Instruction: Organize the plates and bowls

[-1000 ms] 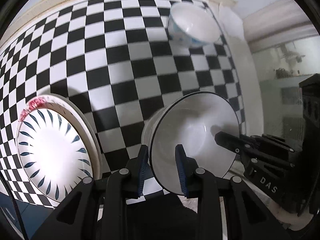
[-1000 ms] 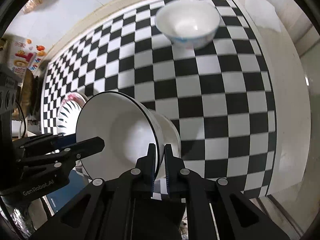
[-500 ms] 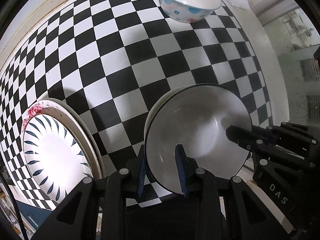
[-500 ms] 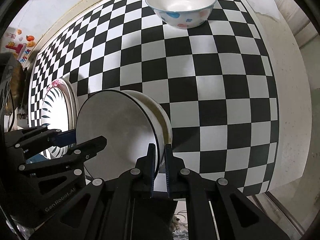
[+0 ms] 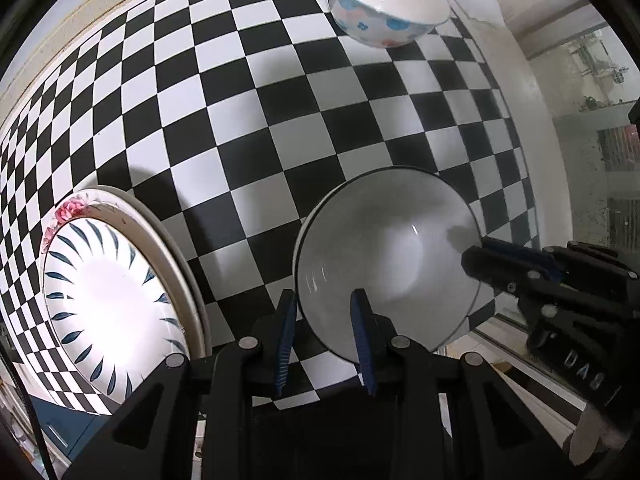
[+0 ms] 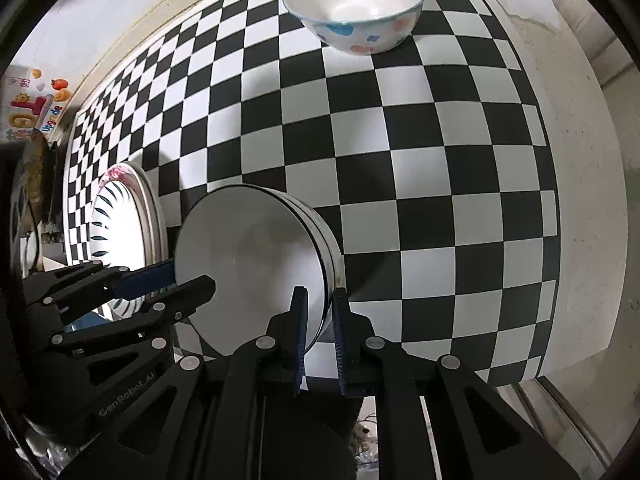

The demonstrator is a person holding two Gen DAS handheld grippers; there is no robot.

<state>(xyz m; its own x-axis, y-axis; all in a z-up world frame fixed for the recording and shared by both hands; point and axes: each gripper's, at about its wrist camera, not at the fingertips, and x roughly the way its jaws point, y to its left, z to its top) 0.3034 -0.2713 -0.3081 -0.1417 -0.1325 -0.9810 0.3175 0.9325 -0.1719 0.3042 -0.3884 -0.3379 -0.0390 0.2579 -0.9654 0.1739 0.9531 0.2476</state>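
The right gripper (image 6: 318, 328) is opening; its jaws, narrow a second ago, now stand slightly off the white black-rimmed ceramic bowl (image 6: 256, 264), rim between them. The left gripper (image 5: 324, 324) pinches the rim at nine o'clock. Bowls look nested; the floral bowl (image 6: 356, 12) waits at twelve.

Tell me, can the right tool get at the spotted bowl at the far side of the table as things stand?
Probably not yet. The right tool straddles the rim of the dark-rimmed white bowl, its jaws opening. Once free, the checkered tablecloth lies bare up to the spotted bowl.
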